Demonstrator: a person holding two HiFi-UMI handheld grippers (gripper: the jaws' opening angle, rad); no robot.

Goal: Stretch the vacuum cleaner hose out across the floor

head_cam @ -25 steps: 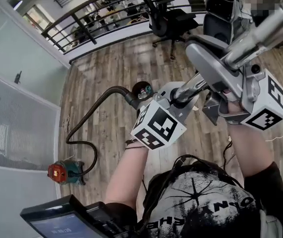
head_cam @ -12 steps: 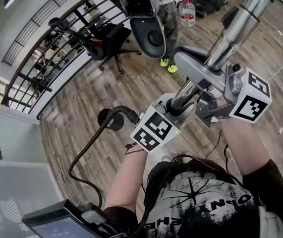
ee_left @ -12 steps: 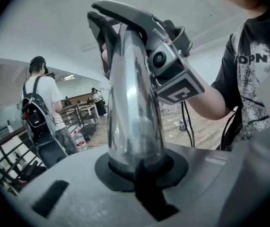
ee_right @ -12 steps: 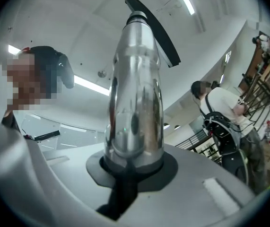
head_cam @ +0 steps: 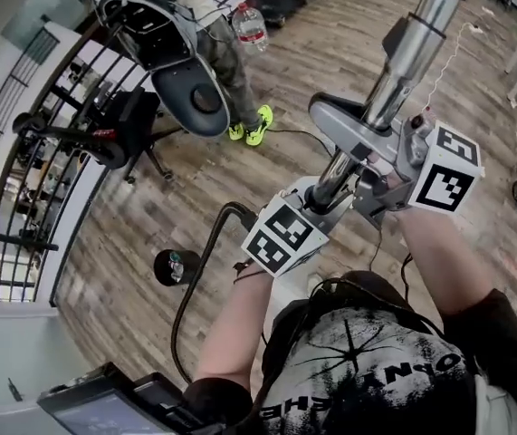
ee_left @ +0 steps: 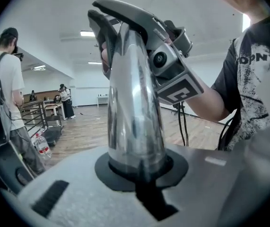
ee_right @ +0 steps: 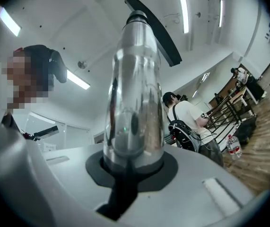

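Both the left gripper (ee_left: 137, 174) and right gripper (ee_right: 130, 169) clench the shiny chrome vacuum wand (head_cam: 412, 39), yet the black ribbed hose (head_cam: 195, 279) curves slack near left, so stretching seems unfinished.

Top edge cuts off the metal wand (head_cam: 418, 33); hose (head_cam: 188, 293) vanishes behind a black device (head_cam: 104, 404)

Mirror-glossy metal on the wand tube (head_cam: 378, 107), matt grey plastic on its handle (head_cam: 349, 125), dull black hose (head_cam: 205, 252), grainy wood-plank floor (head_cam: 330, 34).
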